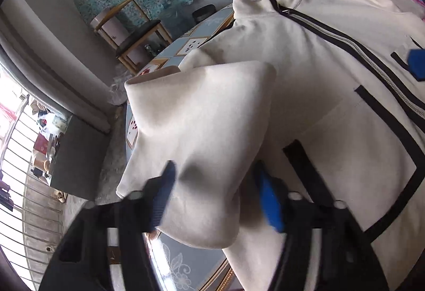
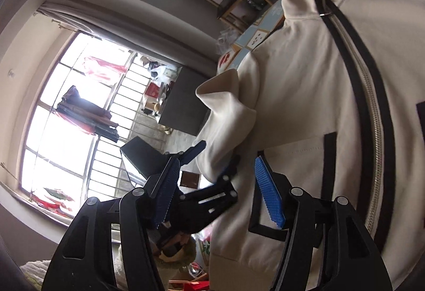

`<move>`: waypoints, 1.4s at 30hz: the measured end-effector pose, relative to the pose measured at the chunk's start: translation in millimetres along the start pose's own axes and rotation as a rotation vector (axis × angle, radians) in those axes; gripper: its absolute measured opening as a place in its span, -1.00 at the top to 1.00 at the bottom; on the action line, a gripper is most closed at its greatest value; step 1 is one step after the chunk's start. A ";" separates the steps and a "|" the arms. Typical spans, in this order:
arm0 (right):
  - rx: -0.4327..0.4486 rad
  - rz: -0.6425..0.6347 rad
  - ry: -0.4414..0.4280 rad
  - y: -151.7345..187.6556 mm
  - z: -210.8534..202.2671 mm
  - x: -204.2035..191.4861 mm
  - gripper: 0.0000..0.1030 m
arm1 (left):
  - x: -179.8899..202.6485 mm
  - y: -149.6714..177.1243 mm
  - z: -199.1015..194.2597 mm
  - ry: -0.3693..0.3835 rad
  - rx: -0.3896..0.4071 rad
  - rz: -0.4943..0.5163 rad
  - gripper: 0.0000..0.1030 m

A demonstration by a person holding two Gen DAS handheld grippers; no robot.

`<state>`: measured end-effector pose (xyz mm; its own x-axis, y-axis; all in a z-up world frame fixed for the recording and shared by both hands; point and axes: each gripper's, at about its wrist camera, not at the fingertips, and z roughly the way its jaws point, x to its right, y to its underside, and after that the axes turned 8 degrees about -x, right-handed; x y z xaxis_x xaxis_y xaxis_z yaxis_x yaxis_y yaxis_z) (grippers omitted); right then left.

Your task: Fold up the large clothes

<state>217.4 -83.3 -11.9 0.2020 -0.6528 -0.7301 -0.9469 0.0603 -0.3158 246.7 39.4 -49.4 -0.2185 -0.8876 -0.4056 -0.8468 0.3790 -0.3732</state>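
Jacket (image 1: 332, 78), cream with black trim, lies face up across the round patterned table (image 1: 191, 41), zipper (image 1: 353, 46) closed, collar toward 12 o'clock in the left wrist view. We note the near sleeve (image 1: 207, 118) is lifted off the table and bunched; it fills the centre of that view and hangs past the table edge toward 7 o'clock. The left gripper (image 1: 215, 198) holds the sleeve: its blue pads sit on either side of the fabric at a narrow setting, and the cloth puckers between them, so we judge a grip on a gathered fold, not the whole cuff. In the right wrist view the right gripper (image 2: 220, 190) stands moderately wide with nothing between its pads; the jacket body lies beyond its 3 o'clock finger, the left tool just ahead at 12 o'clock. Its blue tip also shows at 3 o'clock in the left view, over the chest. Judged step: carrying the sleeve across the body for the first fold. Risks, as we judge them: the fabric is thick and smooth, so a pinch on a loose pucker may slip mid-carry and drop the sleeve off the table edge. Pulling the sleeve could drag the whole jacket, since nothing pins the body. The two tools are close together and could collide or catch the zipper pull (image 1: 285, 10).
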 end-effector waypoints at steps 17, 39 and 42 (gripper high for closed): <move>0.073 0.086 0.030 14.8 -23.3 42.7 -0.14 | -145.3 -15.4 -9.1 1.213 0.071 -0.775 0.72; -0.318 0.203 0.062 -49.2 127.7 32.1 0.01 | -123.7 49.5 50.3 0.881 -0.146 -0.826 0.59; -0.321 0.232 0.076 -48.7 139.8 36.9 0.04 | -115.3 45.2 48.9 0.751 -0.166 -0.743 0.58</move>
<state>305.9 -4.8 -108.2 -0.0338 -0.7047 -0.7087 -0.9976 -0.0189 0.0664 257.3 171.7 -60.3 0.1846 -0.8370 0.5152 -0.9336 -0.3131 -0.1741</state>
